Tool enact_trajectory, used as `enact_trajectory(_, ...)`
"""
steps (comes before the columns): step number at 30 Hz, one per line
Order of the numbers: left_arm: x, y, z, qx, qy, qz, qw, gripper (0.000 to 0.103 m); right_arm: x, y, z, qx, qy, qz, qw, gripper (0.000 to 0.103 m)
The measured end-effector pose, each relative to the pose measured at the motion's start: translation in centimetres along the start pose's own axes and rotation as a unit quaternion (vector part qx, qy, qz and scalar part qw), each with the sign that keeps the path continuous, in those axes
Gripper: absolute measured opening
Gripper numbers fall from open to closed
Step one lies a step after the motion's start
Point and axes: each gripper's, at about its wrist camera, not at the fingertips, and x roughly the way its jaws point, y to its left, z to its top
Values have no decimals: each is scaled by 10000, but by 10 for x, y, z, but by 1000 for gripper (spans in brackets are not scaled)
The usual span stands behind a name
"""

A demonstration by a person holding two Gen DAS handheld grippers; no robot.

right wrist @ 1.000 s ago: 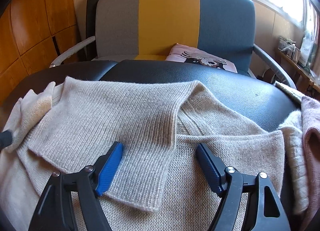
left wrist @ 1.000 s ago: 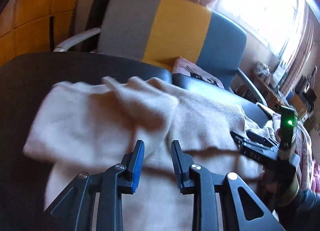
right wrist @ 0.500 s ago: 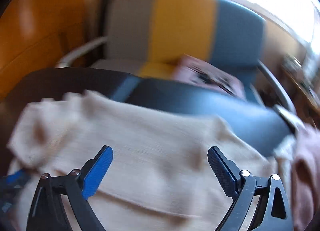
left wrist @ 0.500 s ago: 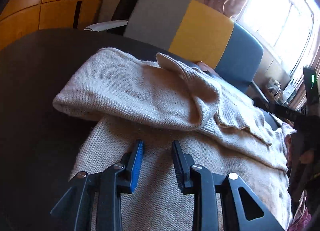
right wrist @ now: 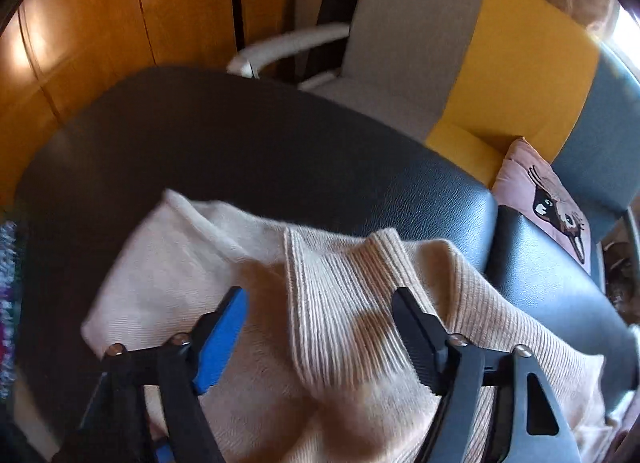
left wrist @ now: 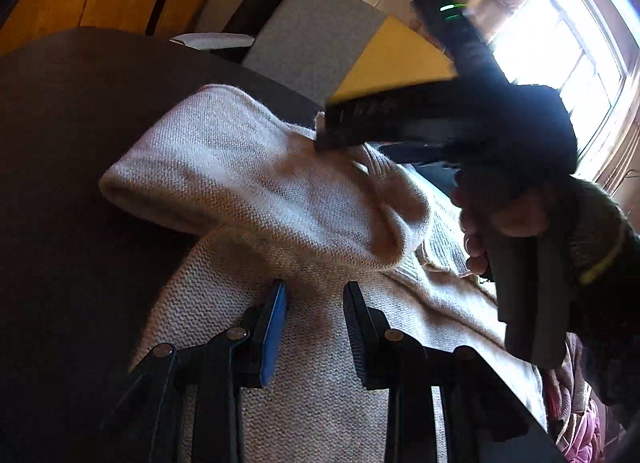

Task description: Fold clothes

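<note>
The left wrist view alone shows the person's right hand gripping the handle of the right claw, whose dark body reaches in from the window side and meets the folded-over sleeve of the cream knit sweater at its tip; from here it cannot be told how that claw's fingers stand. The right wrist view alone shows the ribbed cuff, the grey, yellow and blue armchair, the pink cushion on its seat and the orange wood panelling behind.

The sweater lies spread on the dark desk, its sleeve doubled back over the body in a thick roll. That roll sits just ahead of the left claw, with the sweater body directly under and between its fingers. In the right wrist view the cuff runs up between the fingers of the right claw.

The left claw is parted a little, its blue pad and black pad a narrow gap apart, gripping nothing. The right claw is spread wide, straddling the cuff without pinching it; whether its pads touch the knit cannot be told.
</note>
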Motion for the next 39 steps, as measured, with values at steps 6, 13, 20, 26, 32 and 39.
enact_trajectory(6, 1, -1, -1, 21, -21, 15, 10000, 29, -14, -5, -11, -130, -50, -316, 9994, 11)
enact_trajectory(13, 0, -4, 0, 90, -13, 108, 9999, 29, -93, -70, -43, 558, -840, -242, 9946, 7)
enact_trajectory(20, 3, -16, -3, 188, 13, 225, 9996, 29, -144, -138, -107, 1409, -1303, -196, 9812, 6)
enact_trajectory(26, 4, -21, -2, 266, 26, 342, 9991, 29, -140, -189, -183, 2281, -1139, -74, 9669, 6)
enact_trajectory(32, 5, -23, -2, 342, 35, 446, 9984, 29, -124, -221, -242, 3178, -1117, 435, 9406, 9)
enact_trajectory(39, 5, -23, -2, 365, 39, 472, 9982, 29, -119, -243, -264, 3990, -1415, 1157, 8986, 26)
